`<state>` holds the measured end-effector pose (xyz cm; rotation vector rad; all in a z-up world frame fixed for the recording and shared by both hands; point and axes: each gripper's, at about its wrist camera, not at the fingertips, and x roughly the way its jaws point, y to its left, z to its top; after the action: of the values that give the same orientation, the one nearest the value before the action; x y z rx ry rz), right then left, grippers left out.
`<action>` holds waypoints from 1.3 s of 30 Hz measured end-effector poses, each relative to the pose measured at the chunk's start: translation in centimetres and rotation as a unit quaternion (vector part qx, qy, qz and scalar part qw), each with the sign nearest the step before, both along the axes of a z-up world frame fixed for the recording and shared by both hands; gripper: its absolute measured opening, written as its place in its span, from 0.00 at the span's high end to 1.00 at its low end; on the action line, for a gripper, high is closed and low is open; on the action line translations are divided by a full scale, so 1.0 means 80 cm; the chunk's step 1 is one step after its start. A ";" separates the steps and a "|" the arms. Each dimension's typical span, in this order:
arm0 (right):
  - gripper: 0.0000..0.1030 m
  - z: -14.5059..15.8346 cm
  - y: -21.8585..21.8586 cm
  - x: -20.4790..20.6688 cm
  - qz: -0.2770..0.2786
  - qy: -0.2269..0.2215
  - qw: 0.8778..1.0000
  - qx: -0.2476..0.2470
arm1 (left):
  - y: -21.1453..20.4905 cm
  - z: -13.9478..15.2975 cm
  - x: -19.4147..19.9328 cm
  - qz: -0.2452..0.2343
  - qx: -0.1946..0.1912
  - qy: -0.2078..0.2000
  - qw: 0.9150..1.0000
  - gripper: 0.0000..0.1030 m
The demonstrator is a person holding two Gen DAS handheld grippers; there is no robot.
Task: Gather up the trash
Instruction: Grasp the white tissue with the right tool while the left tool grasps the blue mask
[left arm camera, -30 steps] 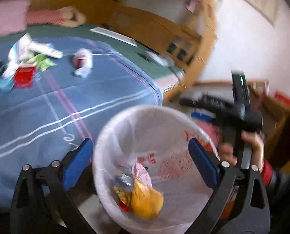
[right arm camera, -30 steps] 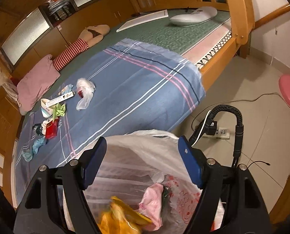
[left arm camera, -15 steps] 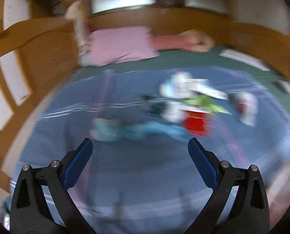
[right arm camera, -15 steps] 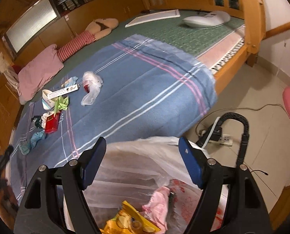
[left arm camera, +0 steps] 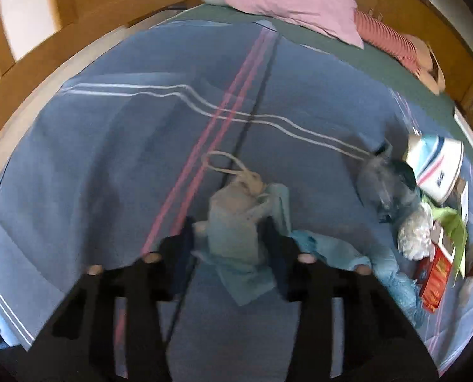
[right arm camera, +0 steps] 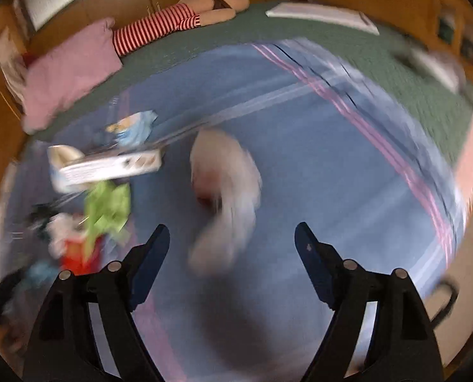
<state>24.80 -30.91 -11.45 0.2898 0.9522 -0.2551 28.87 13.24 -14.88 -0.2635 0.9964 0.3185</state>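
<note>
Two grippers over the blue blanket (left arm camera: pixel 115 165): left gripper (left arm camera: pixel 230 238), jaws just closed, pinches a crumpled pale-blue mask (left arm camera: pixel 236 222). Right gripper (right arm camera: pixel 231 238) gapes empty, a blurred white wad (right arm camera: pixel 227 187) just beyond. Farther: pink pillow (right arm camera: pixel 67 73).

Blanket (left arm camera: pixel 300 102) blue, crossed by white and pink stripes; pillow (left arm camera: pixel 293 0) pink; doll's sleeve (right arm camera: pixel 153 28) red-and-white striped (box (left arm camera: pixel 434 277) red).
</note>
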 end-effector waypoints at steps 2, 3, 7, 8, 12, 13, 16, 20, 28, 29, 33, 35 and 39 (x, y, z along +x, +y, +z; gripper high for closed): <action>0.23 -0.017 0.005 0.036 -0.020 0.011 0.998 -0.051 | 0.019 0.005 -0.008 0.016 -0.004 -0.014 1.000 0.70; 0.23 -0.025 0.004 0.048 -0.026 0.016 0.998 -0.062 | 0.024 0.008 -0.011 0.019 -0.004 -0.020 1.000 0.71; 0.42 -0.040 0.023 0.061 0.008 0.019 0.994 -0.107 | 0.036 0.024 -0.032 0.027 -0.009 -0.044 0.999 0.74; 0.61 -0.042 0.027 0.059 0.023 0.023 0.993 -0.110 | 0.033 0.030 -0.040 0.024 -0.013 -0.052 0.998 0.74; 0.71 -0.031 0.026 0.038 0.026 0.015 0.998 -0.058 | 0.008 0.055 -0.059 -0.012 -0.032 -0.094 0.995 0.75; 0.71 -0.024 0.026 0.027 0.032 0.012 0.999 -0.035 | 0.000 0.063 -0.066 -0.027 -0.038 -0.110 0.993 0.75; 0.71 -0.001 0.035 0.005 0.058 0.002 0.998 -0.013 | -0.024 0.076 -0.084 -0.068 -0.039 -0.144 0.987 0.75; 0.71 0.038 0.050 -0.038 0.112 -0.016 0.993 0.017 | -0.049 0.078 -0.112 -0.098 -0.041 -0.152 0.983 0.75; 0.71 0.062 0.074 -0.129 0.142 -0.039 0.987 0.062 | -0.124 0.067 -0.197 -0.113 0.061 -0.137 0.982 0.75; 0.71 0.061 0.077 -0.139 0.144 -0.039 0.987 0.065 | -0.133 0.067 -0.207 -0.117 0.070 -0.141 0.980 0.75; 0.71 0.059 0.078 -0.176 0.148 -0.040 0.984 0.090 | -0.164 0.070 -0.237 -0.143 0.111 -0.163 0.970 0.75; 0.71 0.065 0.074 -0.192 0.156 -0.049 0.982 0.097 | -0.173 0.071 -0.247 -0.157 0.122 -0.168 0.965 0.75; 0.71 0.090 0.065 -0.232 0.167 -0.069 0.980 0.080 | -0.180 0.073 -0.263 -0.171 0.128 -0.176 0.961 0.75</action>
<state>6.27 -25.72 -4.28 0.2852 0.8697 0.1483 7.83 -1.20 -9.07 0.0878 0.6237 0.0768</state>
